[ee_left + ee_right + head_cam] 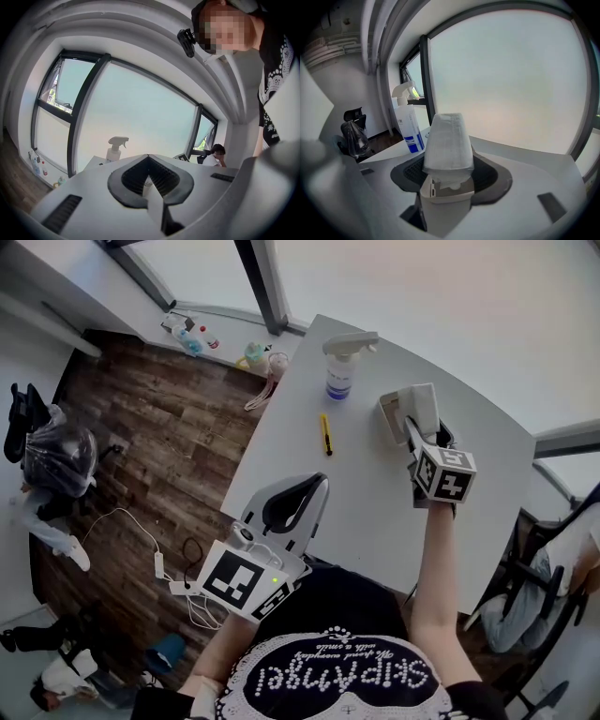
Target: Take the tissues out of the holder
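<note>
A pale tissue holder (394,414) stands near the far right of the white table (366,512), with a white tissue pack (424,405) sticking out of it. My right gripper (419,433) reaches it from the near side. In the right gripper view the holder (446,206) sits between the jaws, whose pads lie against its two sides, and the tissue pack (447,140) rises from its mouth. My left gripper (317,482) hovers at the table's near left edge, away from the holder. Its jaws (148,158) are shut, tips touching, with nothing between them.
A spray bottle (341,367) stands at the table's far edge, left of the holder. A yellow cutter (325,433) lies between the bottle and my left gripper. A chair with a black bag (56,456) is on the wooden floor at left. A seated person (216,154) is beyond the table.
</note>
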A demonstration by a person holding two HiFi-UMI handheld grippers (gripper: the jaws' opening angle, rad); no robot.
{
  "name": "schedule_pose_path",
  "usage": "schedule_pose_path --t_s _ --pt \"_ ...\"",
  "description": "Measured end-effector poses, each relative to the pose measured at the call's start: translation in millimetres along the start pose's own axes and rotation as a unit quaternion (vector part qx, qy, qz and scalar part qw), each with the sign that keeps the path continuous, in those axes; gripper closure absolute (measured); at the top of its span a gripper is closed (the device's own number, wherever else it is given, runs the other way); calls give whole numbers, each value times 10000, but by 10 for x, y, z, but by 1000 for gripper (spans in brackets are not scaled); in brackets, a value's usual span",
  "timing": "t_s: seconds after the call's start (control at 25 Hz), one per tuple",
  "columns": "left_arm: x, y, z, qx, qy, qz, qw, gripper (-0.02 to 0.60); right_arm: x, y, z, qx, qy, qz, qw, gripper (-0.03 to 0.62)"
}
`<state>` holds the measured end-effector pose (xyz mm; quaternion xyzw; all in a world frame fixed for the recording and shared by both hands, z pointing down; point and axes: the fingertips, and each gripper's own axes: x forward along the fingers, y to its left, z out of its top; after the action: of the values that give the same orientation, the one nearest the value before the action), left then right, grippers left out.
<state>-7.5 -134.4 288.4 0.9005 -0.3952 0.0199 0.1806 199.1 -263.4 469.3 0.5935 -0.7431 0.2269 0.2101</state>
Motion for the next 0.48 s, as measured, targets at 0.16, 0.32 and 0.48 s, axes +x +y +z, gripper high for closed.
schedule_pose_path --t_s 0.16,0.32,0.48 --pt "-16 -16 15 15 -22 -13 10000 580 -54 43 28 186 -138 -41 9997 326" --pt "-30 -25 16 33 -50 -9 10000 580 -68 96 16 178 -192 -35 9997 326" --pt "-60 -29 35 39 -82 29 10000 580 -144 87 16 233 -236 -68 9994 326"
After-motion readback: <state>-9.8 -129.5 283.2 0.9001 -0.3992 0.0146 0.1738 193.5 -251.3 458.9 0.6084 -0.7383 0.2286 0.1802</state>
